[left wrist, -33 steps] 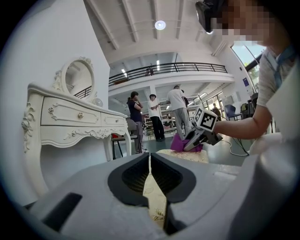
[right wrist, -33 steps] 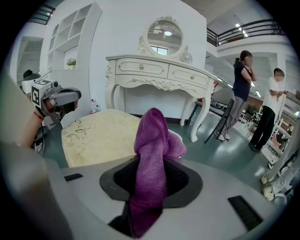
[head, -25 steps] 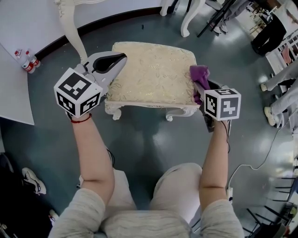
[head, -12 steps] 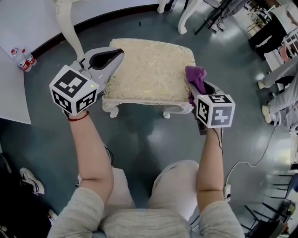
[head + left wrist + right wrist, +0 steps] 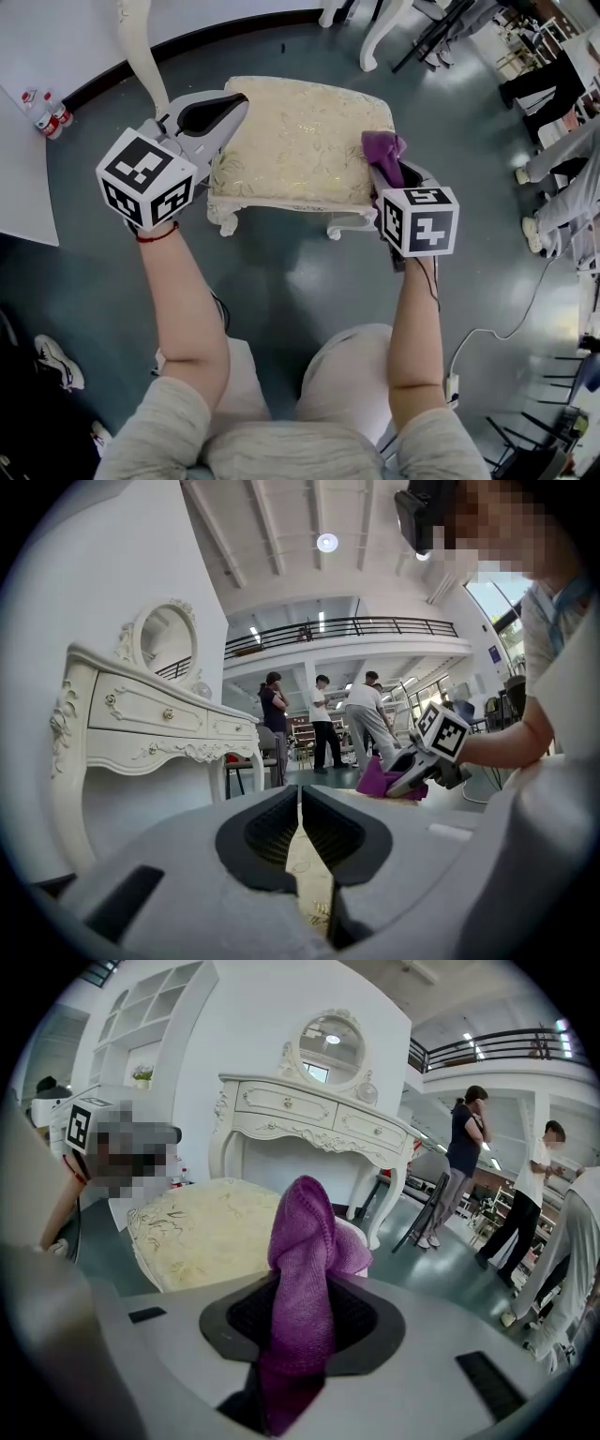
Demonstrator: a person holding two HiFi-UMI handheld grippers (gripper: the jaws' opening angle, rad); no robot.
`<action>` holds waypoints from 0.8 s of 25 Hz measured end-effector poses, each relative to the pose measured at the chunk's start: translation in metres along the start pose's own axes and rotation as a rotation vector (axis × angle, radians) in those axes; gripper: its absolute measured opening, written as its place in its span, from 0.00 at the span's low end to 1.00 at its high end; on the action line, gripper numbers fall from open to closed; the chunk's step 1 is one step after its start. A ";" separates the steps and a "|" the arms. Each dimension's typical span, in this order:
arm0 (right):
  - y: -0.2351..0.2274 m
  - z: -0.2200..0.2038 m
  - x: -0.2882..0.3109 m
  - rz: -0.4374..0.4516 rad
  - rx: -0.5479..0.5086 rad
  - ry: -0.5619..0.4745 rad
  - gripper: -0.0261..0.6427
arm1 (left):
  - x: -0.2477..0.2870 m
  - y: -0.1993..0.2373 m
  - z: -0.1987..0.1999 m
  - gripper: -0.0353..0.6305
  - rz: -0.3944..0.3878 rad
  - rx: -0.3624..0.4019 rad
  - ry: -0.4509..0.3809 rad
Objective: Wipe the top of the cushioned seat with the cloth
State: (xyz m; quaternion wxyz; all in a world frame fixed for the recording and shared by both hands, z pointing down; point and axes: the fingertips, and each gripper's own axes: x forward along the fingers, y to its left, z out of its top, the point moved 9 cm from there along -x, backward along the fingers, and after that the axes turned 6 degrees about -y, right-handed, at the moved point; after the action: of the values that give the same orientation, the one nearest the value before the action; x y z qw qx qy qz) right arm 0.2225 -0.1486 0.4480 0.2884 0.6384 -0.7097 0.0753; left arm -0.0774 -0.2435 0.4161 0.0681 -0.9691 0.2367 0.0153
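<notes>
The cushioned seat (image 5: 295, 141) is a cream stool with a gold-patterned top and carved white legs, in the middle of the head view. My right gripper (image 5: 382, 155) is shut on a purple cloth (image 5: 382, 147) and sits over the seat's right edge. In the right gripper view the cloth (image 5: 305, 1269) bunches up between the jaws, with the seat (image 5: 202, 1232) to the left behind it. My left gripper (image 5: 220, 114) hovers at the seat's left edge, shut on nothing. The left gripper view looks across the seat (image 5: 314, 878) at the cloth (image 5: 384, 780).
A white dressing table (image 5: 314, 1129) with a round mirror stands just beyond the seat; its legs (image 5: 141, 52) show at the top of the head view. Several people (image 5: 323, 719) stand farther off. Bottles (image 5: 42, 112) sit at the left. A cable (image 5: 497, 323) runs on the floor at the right.
My right gripper has carried the cloth a little left, over the seat's right edge. The left gripper has shifted slightly left and up beside the seat.
</notes>
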 end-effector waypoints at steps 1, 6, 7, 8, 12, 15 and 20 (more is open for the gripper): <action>0.002 0.001 0.000 0.000 -0.001 0.004 0.22 | 0.000 0.000 0.000 0.08 -0.002 0.000 0.000; 0.016 0.009 0.004 -0.001 0.002 0.011 0.22 | 0.000 -0.002 0.002 0.08 -0.011 0.005 0.002; 0.019 0.010 0.006 0.000 0.000 0.014 0.22 | 0.000 -0.001 0.001 0.08 -0.010 0.006 0.003; 0.020 0.011 0.007 0.001 0.001 0.016 0.22 | 0.000 -0.001 0.001 0.08 -0.010 0.006 0.002; 0.027 0.015 0.010 0.006 0.003 0.017 0.22 | 0.000 0.000 0.000 0.08 -0.011 0.005 -0.004; 0.033 0.018 0.013 0.014 -0.014 0.023 0.22 | -0.002 0.001 -0.001 0.08 -0.005 0.000 -0.005; 0.045 0.026 0.018 0.039 -0.027 0.026 0.22 | -0.003 0.002 -0.001 0.08 0.002 -0.003 -0.006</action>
State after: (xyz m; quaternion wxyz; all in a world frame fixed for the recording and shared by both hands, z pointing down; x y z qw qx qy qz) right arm 0.1708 -0.1685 0.4471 0.3045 0.6194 -0.7192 0.0796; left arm -0.0810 -0.2442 0.4168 0.0672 -0.9689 0.2373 0.0185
